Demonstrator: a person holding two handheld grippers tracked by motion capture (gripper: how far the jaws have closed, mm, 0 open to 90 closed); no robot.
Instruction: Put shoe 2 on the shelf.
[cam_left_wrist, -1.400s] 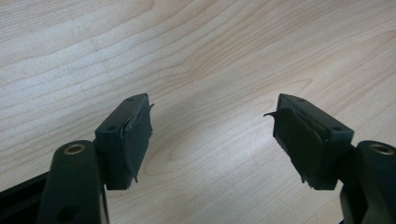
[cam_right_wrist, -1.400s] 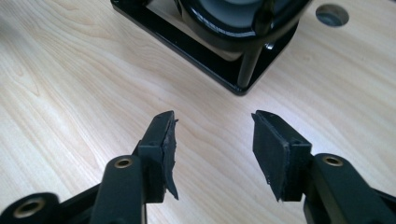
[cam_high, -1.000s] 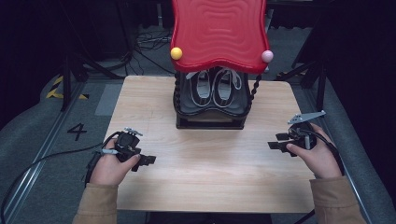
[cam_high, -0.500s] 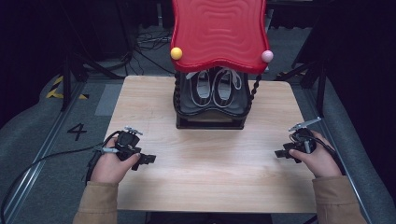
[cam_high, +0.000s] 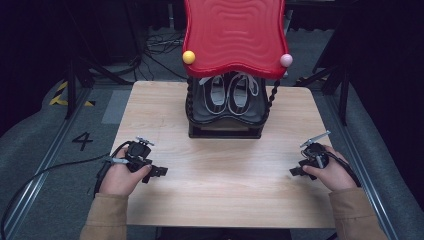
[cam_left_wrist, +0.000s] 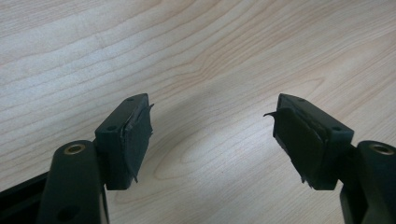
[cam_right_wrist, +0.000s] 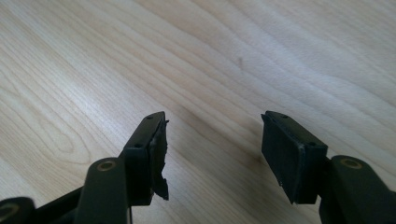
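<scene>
A pair of dark shoes (cam_high: 229, 95) with white laces stands on a black rack (cam_high: 225, 131) at the table's far middle, under a red wavy top (cam_high: 234, 32). My left gripper (cam_high: 159, 171) rests low over the table's near left, held in a hand, pointing right. In the left gripper view its jaws (cam_left_wrist: 212, 114) stand open over bare wood. My right gripper (cam_high: 295, 172) sits low at the near right, pointing left. Its jaws (cam_right_wrist: 212, 128) are open and have just been opening, with nothing between them.
The wooden table (cam_high: 225, 200) spreads between the two hands. A yellow ball (cam_high: 188, 57) and a pink ball (cam_high: 285, 60) cap the red top's front corners. Black cables (cam_high: 50, 170) trail off the left side. Grey floor and dark stands surround the table.
The right hand has sunk toward the table and come a little nearer the front edge. The left hand has stayed put.
</scene>
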